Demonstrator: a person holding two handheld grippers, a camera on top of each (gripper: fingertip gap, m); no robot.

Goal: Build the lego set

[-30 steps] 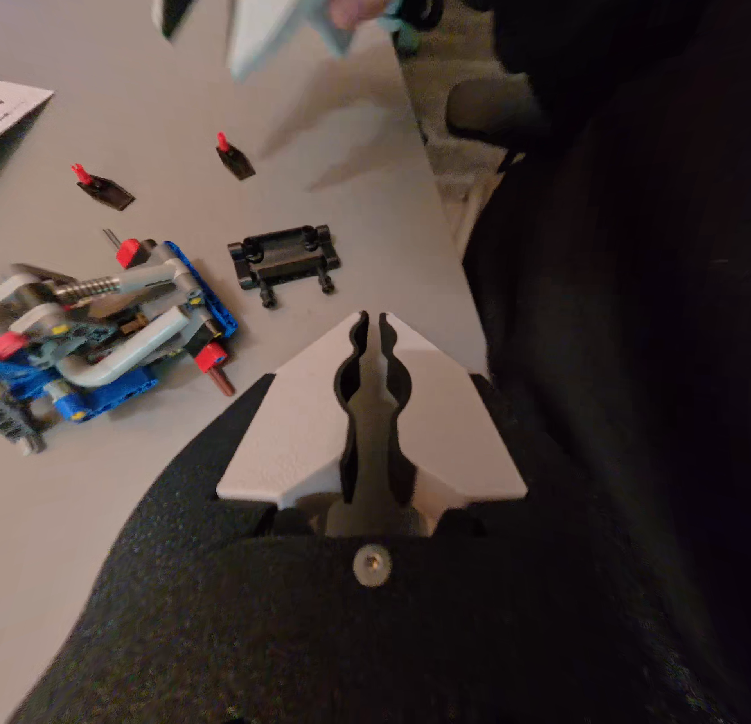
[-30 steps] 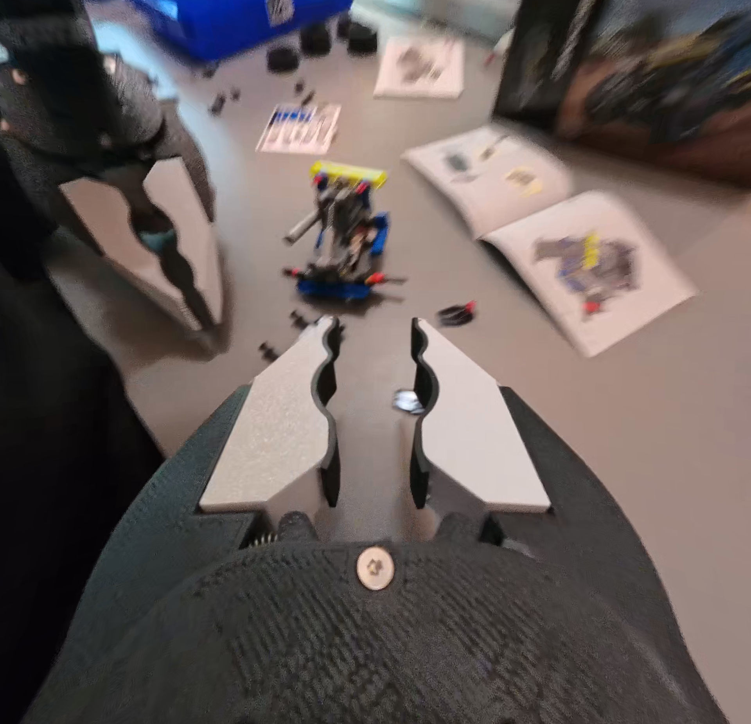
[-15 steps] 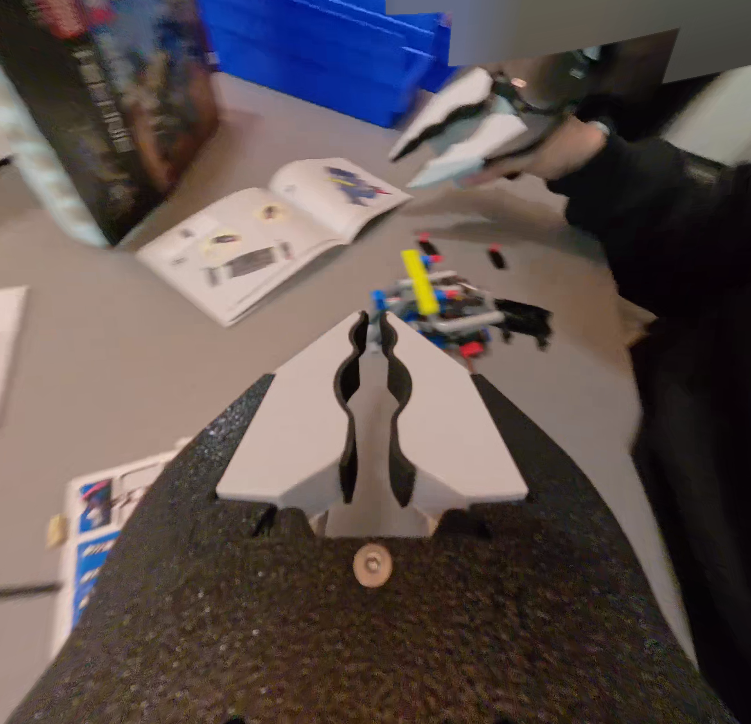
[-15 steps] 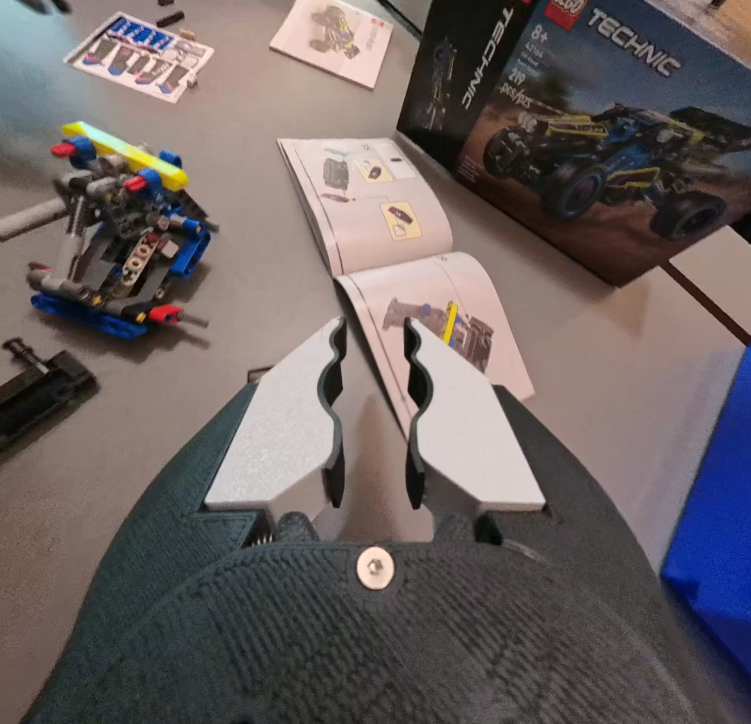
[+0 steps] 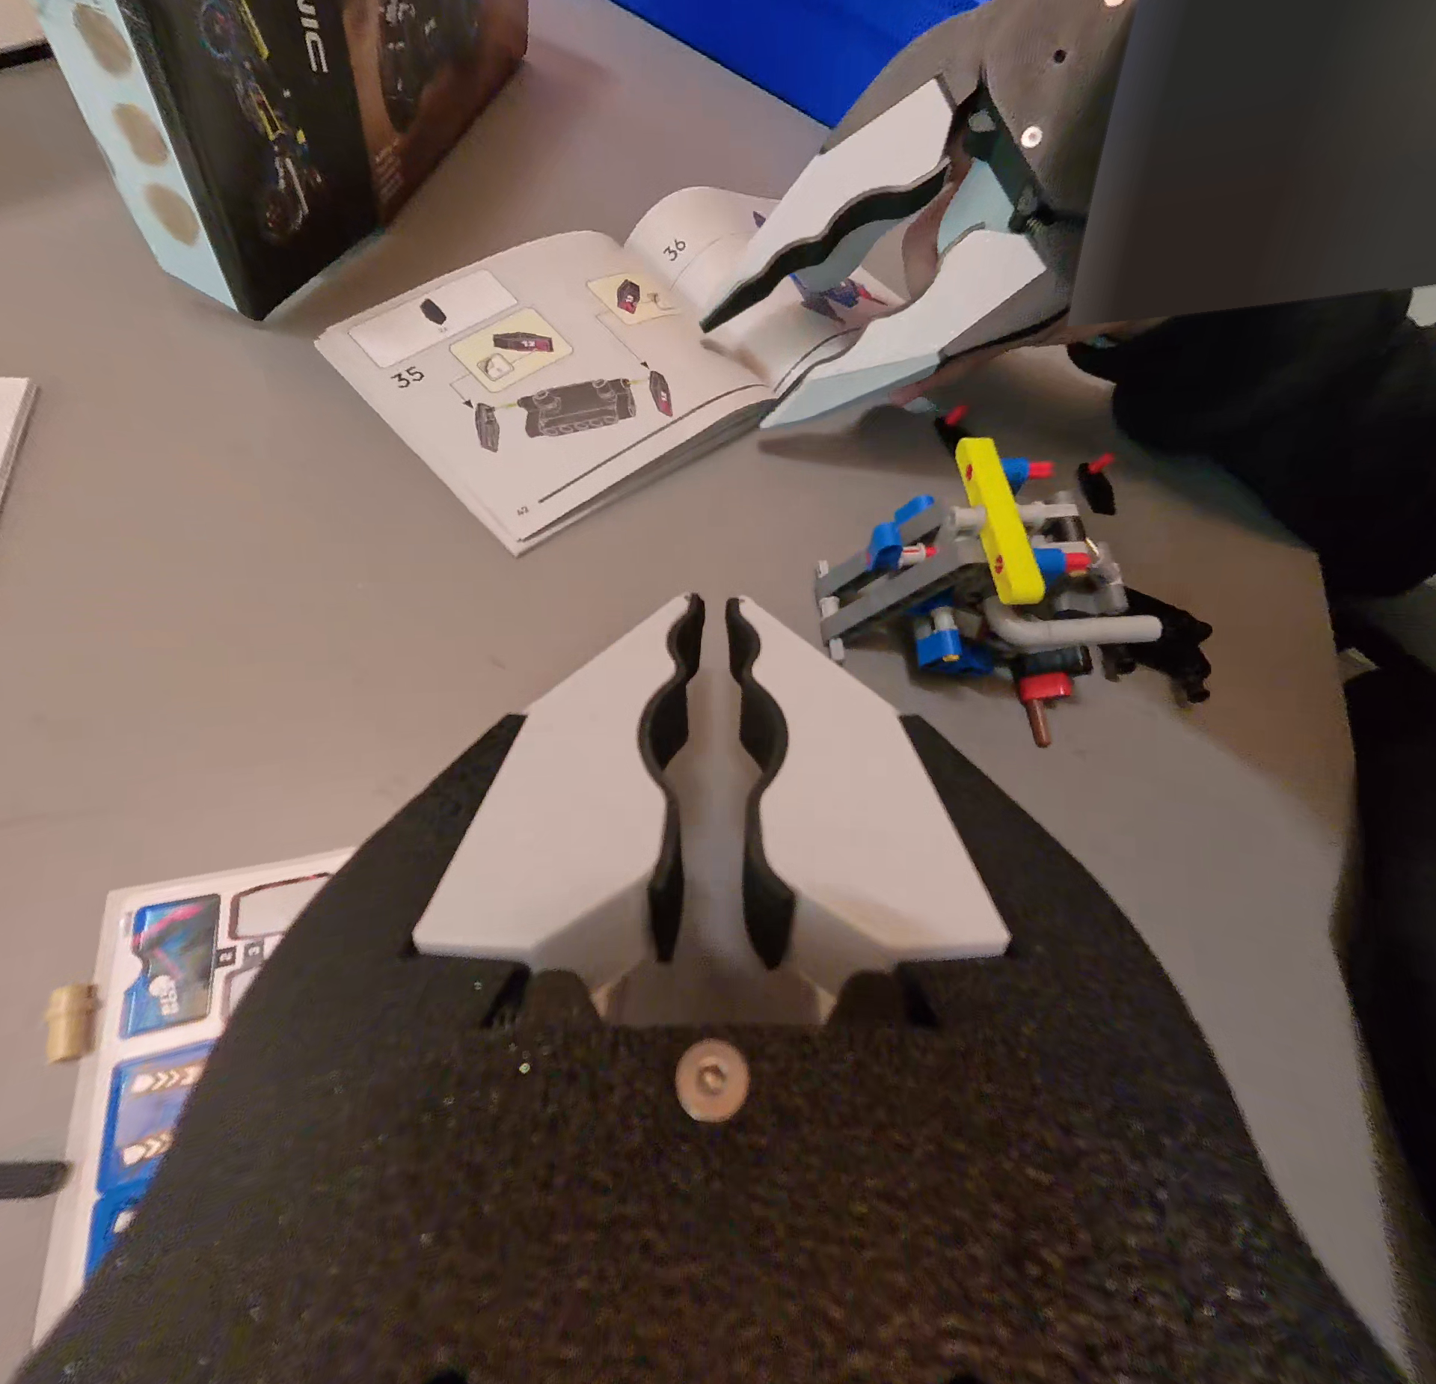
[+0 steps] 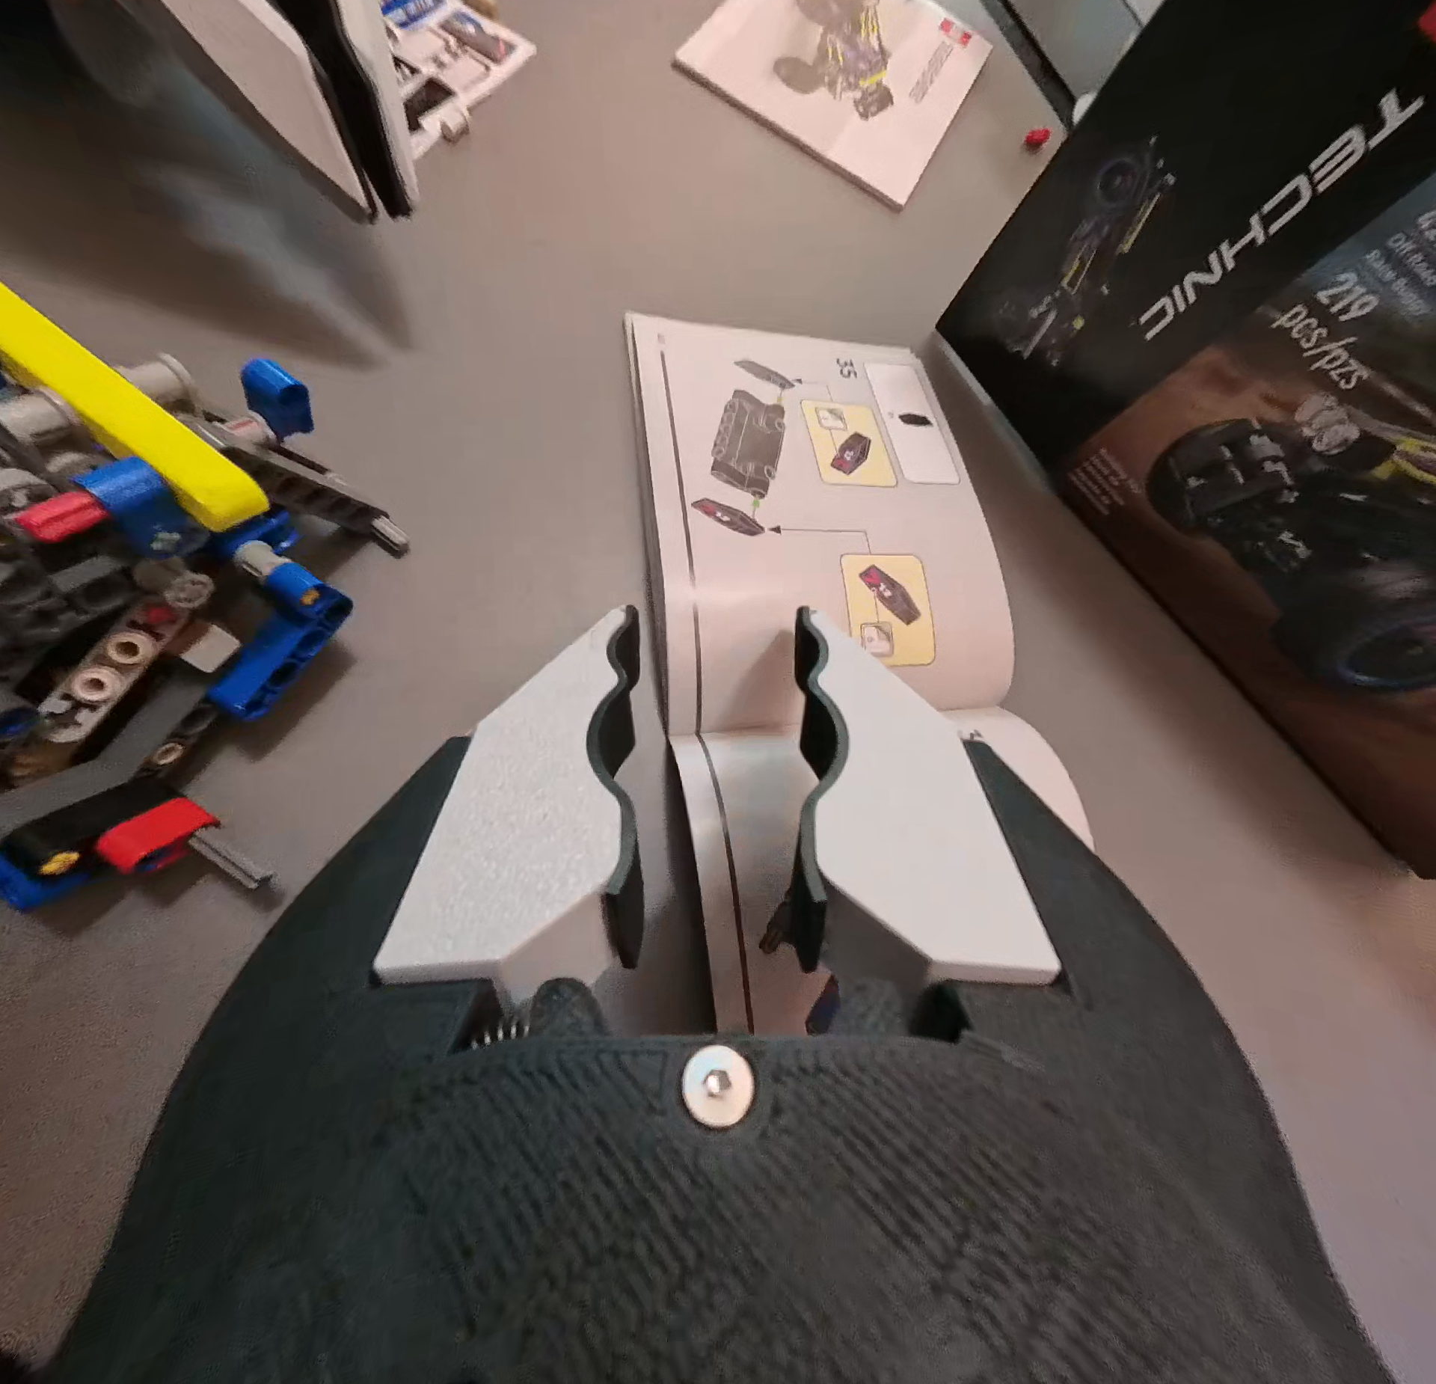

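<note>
Vs. half a sec ago: right gripper [image 6: 716, 624] has spread wider and dropped low over the open instruction booklet [image 6: 816, 507], fingers straddling its lower edge near the spine, nothing pinched. Left gripper [image 5: 713, 604] stays pressed nearly together, bare, hovering above the desk [image 5: 272, 647]; the half-built brick model [image 5: 1002, 577] now sits just right of its tips. Cardboard set box [image 5: 311, 103] stands behind the booklet; contents not visible. Sticker sheet [image 5: 163, 981] lies lower left.
</note>
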